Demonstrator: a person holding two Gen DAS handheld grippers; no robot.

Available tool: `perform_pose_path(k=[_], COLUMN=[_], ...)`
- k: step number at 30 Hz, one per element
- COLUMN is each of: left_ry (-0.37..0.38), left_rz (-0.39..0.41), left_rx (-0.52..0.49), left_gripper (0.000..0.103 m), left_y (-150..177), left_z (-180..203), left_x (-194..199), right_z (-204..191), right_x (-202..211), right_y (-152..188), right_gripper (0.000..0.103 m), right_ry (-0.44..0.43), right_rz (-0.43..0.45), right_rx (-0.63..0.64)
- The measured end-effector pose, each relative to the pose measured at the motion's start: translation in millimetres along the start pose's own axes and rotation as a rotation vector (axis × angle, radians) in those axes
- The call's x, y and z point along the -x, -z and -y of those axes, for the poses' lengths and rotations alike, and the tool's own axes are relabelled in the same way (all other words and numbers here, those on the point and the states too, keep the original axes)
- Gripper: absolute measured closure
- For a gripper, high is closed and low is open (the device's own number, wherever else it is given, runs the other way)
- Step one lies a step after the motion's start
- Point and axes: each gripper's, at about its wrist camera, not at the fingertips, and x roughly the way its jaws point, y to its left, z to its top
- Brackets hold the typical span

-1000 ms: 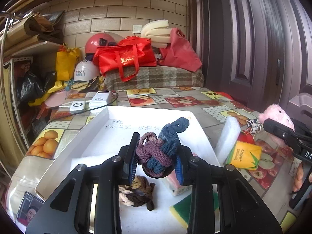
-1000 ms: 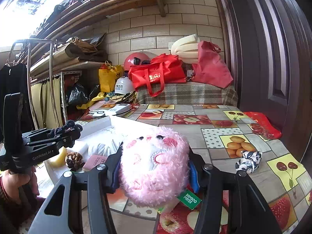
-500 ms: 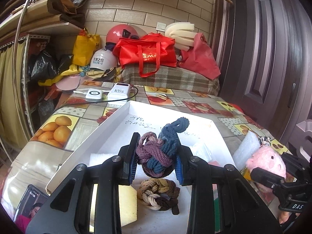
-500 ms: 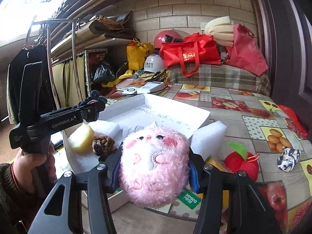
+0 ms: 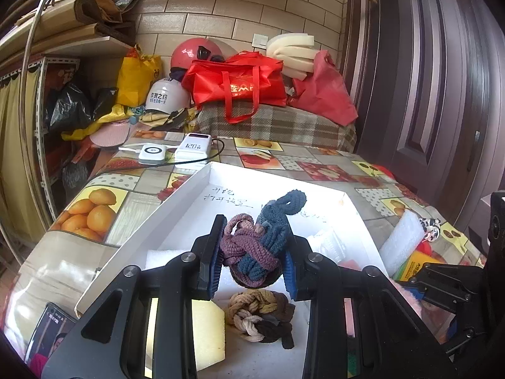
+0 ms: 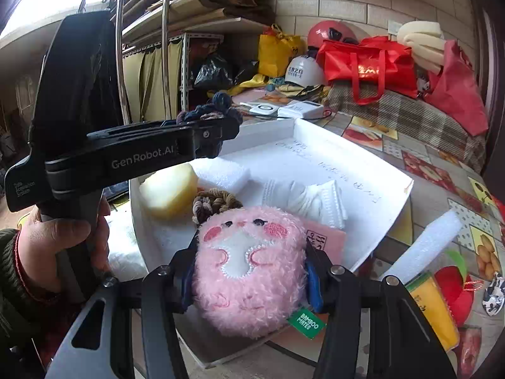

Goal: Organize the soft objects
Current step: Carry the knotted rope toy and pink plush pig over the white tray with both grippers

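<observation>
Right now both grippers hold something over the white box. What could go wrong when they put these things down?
The left gripper and right gripper are close together and might collide. The knotted rope ball could land on the brown knot below and roll. The pink plush hangs near the white box edge and may fall outside.

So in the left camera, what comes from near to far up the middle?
Brown knotted rope → purple and blue knotted rope in the left tongs → white tray → red bag
</observation>
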Motion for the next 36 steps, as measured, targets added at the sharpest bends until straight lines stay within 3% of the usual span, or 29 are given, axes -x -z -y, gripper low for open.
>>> perform_pose_path(k=[7, 12, 18, 24, 27, 36], left_ry=[0.0, 0.001, -0.002, -0.01, -0.015, -0.064], left_rz=[0.001, 0.0, -0.003, -0.004, -0.003, -0.028], left_rx=[-0.003, -0.005, 0.004, 0.02, 0.021, -0.017], left_gripper=[0.072, 0.072, 0.072, 0.072, 0.072, 0.072], left_y=[0.1, -0.2, 0.1, 0.9, 0.9, -3.9], left_z=[-0.1, -0.8, -2.6, -5.8, -5.2, 9.1], left_x=[0.0, 0.0, 0.3, 1.4, 1.2, -20.5], right_z=[9.2, 18.6, 50.3, 34.2, 22.6, 24.6], right_x=[-18.8, -29.8, -38.1, -9.8, -8.3, -11.7], right_y=[-8.0, -17.5, -27.1, -26.0, -26.7, -27.7], right_gripper=[0.049, 0.049, 0.049, 0.049, 0.049, 0.049], right_ry=[-0.021, 0.077, 0.195, 0.171, 0.121, 0.119], right_rz=[-0.046, -0.046, -0.029, 0.115, 0.117, 0.115], right_rx=[-0.048, -0.066, -0.192, -0.149, -0.136, -0.143])
